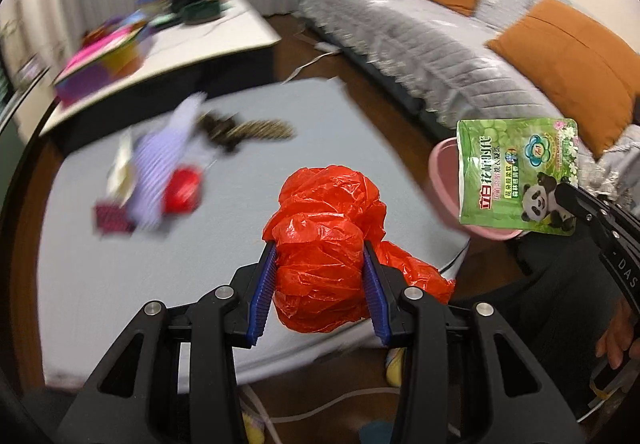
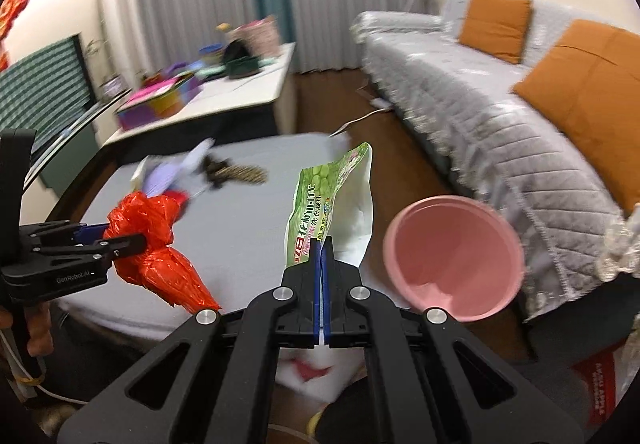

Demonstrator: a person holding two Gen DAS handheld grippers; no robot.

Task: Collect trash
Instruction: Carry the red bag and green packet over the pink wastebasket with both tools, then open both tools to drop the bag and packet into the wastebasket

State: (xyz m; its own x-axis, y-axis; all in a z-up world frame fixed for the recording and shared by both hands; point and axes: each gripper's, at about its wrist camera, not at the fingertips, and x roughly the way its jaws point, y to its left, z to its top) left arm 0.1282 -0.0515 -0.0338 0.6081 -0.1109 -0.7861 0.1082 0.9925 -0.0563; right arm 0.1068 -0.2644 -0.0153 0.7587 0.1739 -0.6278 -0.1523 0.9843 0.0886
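Thin, crinkled, glossy red plastic bag (image 1: 326, 244) is clamped between ribbed blue pads (image 1: 264, 290) of the matt black plastic left gripper (image 1: 320, 284). Beside the bag, a glossy printed foil pouch (image 2: 320, 211) is pinched flat. Behind the pouch, a smooth pink plastic bin (image 2: 454, 258); quilted grey cloth covers the sofa (image 2: 500, 115).

Crumpled red plastic bag (image 1: 326, 244): bunched into a ball, lower centre of frame, raised above the desk. Green detergent pouch (image 2: 330, 199): flat, printed, upright, centre of frame. Pink bin (image 2: 454, 258): open-topped, round, right of pouch.
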